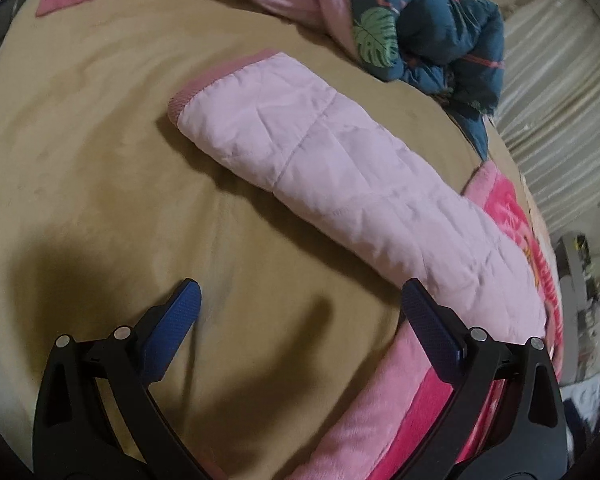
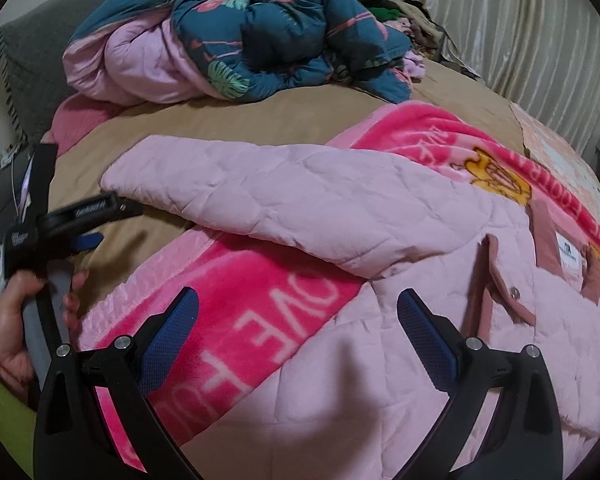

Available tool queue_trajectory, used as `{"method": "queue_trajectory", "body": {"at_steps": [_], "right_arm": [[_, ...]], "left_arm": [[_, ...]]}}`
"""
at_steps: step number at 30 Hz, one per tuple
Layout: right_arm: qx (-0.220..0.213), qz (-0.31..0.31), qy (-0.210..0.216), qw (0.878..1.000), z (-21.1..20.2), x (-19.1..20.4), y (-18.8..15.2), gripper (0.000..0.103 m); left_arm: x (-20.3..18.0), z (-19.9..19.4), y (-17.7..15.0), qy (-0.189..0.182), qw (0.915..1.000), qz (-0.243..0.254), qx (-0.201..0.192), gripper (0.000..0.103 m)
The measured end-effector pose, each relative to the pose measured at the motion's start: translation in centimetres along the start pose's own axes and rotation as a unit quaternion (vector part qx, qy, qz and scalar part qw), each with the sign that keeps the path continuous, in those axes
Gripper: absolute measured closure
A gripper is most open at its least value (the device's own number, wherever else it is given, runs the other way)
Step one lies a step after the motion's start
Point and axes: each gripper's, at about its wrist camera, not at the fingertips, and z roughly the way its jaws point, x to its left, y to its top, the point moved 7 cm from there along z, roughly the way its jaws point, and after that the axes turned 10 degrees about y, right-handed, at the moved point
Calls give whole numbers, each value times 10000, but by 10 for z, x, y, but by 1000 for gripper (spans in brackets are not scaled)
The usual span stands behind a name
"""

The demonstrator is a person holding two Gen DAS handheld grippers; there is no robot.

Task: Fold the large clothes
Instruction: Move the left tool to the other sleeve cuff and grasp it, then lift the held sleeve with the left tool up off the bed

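A light pink quilted jacket (image 2: 440, 280) lies spread on the bed, its collar and label at the right. One sleeve (image 1: 332, 168) stretches out to the left over the tan sheet; it also shows in the right wrist view (image 2: 268, 196). My left gripper (image 1: 300, 304) is open and empty above the sheet, its right finger beside the sleeve's near end. It also shows in the right wrist view (image 2: 88, 224), held in a hand near the cuff. My right gripper (image 2: 298, 308) is open and empty above the jacket's body.
A bright pink fleece blanket (image 2: 240, 280) with white lettering lies under the jacket on the tan sheet (image 1: 100, 140). A bunched teal flamingo-print quilt (image 2: 260, 36) sits at the head of the bed. A grey pillow (image 2: 32, 64) lies far left, pale curtains (image 2: 520, 32) on the right.
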Motion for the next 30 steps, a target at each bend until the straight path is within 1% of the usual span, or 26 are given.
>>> {"method": "queue_trajectory", "body": {"at_steps": [5,6,7,8,9,10,11,12,13,15,18,23,30], "right_arm": [[-18,33,6,10000,0,-2,1,4],[-14,32,-1,10000,0,-2,0,4],[-9,35,-27,10000,-2,-5,-1,4],[-12,46,-59,10000,-5,-8,-3,4],[-37,79,-95,9999,-9,-13,-4,4],[-73,122,-120,9998,-13,-17,-4,4],[-105,179,-149,9997,-17,-23,-6,4],[-116,226,-191,9995,-20,-28,-7,4],[-130,289,-260,9992,-24,-35,-9,4],[-190,392,-312,9986,-35,-47,-14,4],[-299,605,-316,9972,-49,-62,-22,4],[-492,956,-320,9937,-74,-82,-34,4],[-870,1388,-406,9856,-118,-108,-48,4]], "left_arm": [[-4,10,17,-113,9994,-320,-6,10],[-5,13,21,-135,9991,-394,-7,13],[-6,15,26,-127,9988,-477,-42,29],[-7,19,32,-65,9985,-548,-49,38],[-8,23,37,-21,9983,-587,-21,52],[-9,26,43,-25,9980,-627,-3,67],[-11,27,46,-28,9980,-624,29,70],[-13,24,52,8,9983,-586,15,80],[-16,16,58,-68,9982,-583,-116,87],[-20,-4,64,-231,9977,-519,-368,90],[-33,-32,69,-326,9967,-327,-662,92],[-52,-72,69,-464,9937,-108,-1012,92],[-96,-143,63,-824,9844,260,-1532,92]]}}
